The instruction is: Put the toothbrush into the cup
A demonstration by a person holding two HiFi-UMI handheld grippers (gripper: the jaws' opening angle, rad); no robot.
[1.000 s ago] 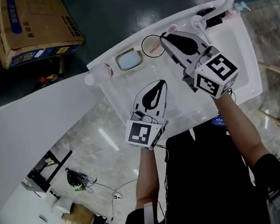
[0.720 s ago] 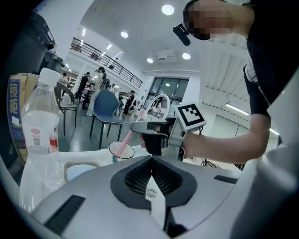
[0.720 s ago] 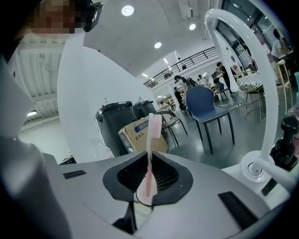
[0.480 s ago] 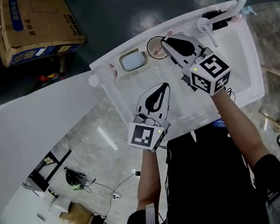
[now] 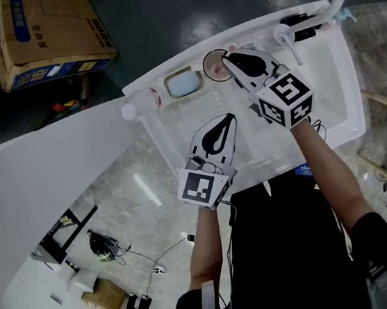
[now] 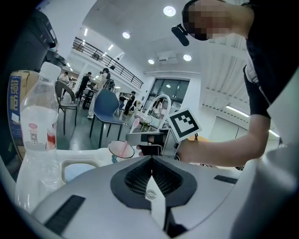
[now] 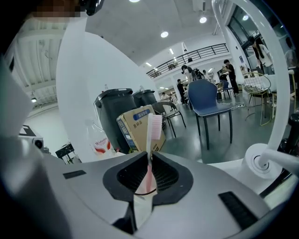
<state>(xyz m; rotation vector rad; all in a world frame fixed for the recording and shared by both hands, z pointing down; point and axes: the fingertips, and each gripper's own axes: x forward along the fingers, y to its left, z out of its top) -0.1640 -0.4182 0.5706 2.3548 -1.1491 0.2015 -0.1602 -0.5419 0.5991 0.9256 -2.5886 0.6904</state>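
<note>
A pink toothbrush stands upright between the jaws of my right gripper, which is shut on it, bristles at the top. Its lower end reaches into the clear cup on the sink's back ledge; the cup's rim shows under the jaws. From the left gripper view the toothbrush leans in the cup with the right gripper at it. My left gripper hovers over the sink basin, shut and holding nothing.
White sink with a faucet at the back right. A soap dish and a water bottle lie left of the cup along the ledge. A cardboard box sits on the floor beyond.
My right gripper has shifted a little toward the cup with the toothbrush and tilted down. The left gripper has stayed over the basin.
</note>
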